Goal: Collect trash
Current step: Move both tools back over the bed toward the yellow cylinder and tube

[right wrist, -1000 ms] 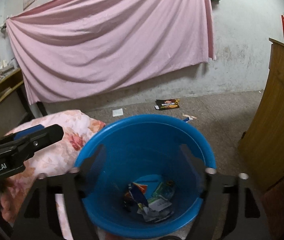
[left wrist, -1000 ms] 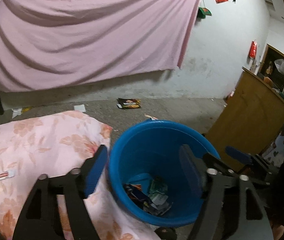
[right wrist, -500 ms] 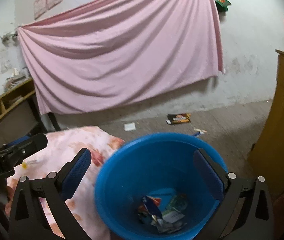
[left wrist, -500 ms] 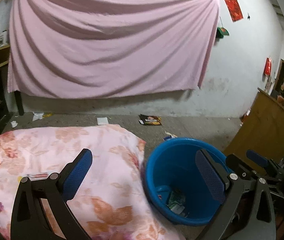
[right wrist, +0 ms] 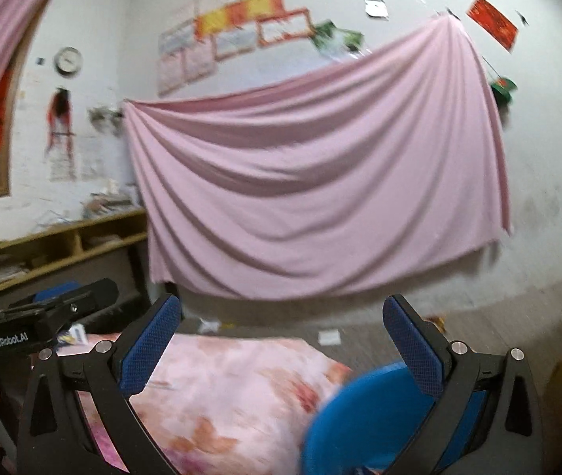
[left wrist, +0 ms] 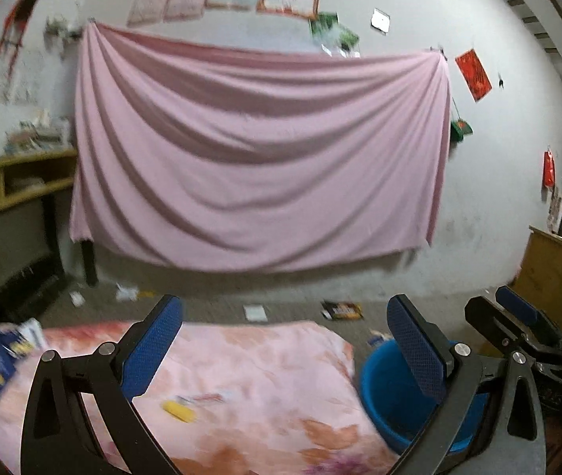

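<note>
surface: floral quilt [left wrist: 249,372], yellow scrap [left wrist: 178,411] on it | room: pink sheet [left wrist: 257,166] on wall – floor litter | blue bin [left wrist: 383,392] at quilt's rt edge | L gripper [left wrist: 284,348] & R gripper [right wrist: 281,348] – jaws wide apart, nothing between

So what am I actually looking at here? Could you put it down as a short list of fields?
Place: room with a pink sheet hung on the wall
Bin: blue bucket on the floor, beside the flowered quilt
Trash on quilt: a small yellow item, blurred
Trash on floor: dark wrapper, white paper, scraps by the wall
Left gripper: open, nothing between its blue pads
Right gripper: open, nothing held
</note>
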{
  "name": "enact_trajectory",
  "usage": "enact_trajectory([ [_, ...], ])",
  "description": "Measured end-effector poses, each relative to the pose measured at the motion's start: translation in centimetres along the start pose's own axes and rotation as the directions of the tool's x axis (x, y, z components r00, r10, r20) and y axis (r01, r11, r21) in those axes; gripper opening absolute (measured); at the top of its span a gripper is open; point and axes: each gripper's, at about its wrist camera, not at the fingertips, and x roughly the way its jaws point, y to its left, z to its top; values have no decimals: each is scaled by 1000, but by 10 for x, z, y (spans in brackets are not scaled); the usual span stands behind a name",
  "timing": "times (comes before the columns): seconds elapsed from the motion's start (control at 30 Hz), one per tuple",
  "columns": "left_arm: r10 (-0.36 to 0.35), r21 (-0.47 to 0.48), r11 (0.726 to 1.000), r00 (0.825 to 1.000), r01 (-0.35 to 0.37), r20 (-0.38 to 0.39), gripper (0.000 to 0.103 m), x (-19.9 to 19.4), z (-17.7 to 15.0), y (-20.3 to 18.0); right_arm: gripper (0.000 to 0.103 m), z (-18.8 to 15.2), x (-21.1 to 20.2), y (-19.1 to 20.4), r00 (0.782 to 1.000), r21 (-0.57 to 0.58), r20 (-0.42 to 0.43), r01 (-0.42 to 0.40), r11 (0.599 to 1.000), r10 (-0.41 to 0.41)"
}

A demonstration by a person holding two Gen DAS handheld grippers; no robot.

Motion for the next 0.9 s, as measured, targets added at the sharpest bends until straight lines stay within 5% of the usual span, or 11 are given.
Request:
enact_trajectory([
  [0.27, 80, 7, 997, 989, -81, 127, 101, -40, 5, 52, 103, 7, 2, 46, 984, -59, 123, -119, 991, 125],
  [0.47, 132, 26, 990, 973, -140, 191, 101, -62, -2, 84, 103, 3, 15, 75, 968, -119, 131, -197, 973, 212],
  [0.67, 160, 41, 985, 978, -167, 135, 101, -60, -21, 111, 103, -10, 43, 89, 966, -165, 33, -248, 955, 256],
  [0.9, 189, -19, 982, 981, -189, -36, 101, -34, -40, 137, 103, -28, 99, 95, 956, -158, -209, -242, 957, 207],
])
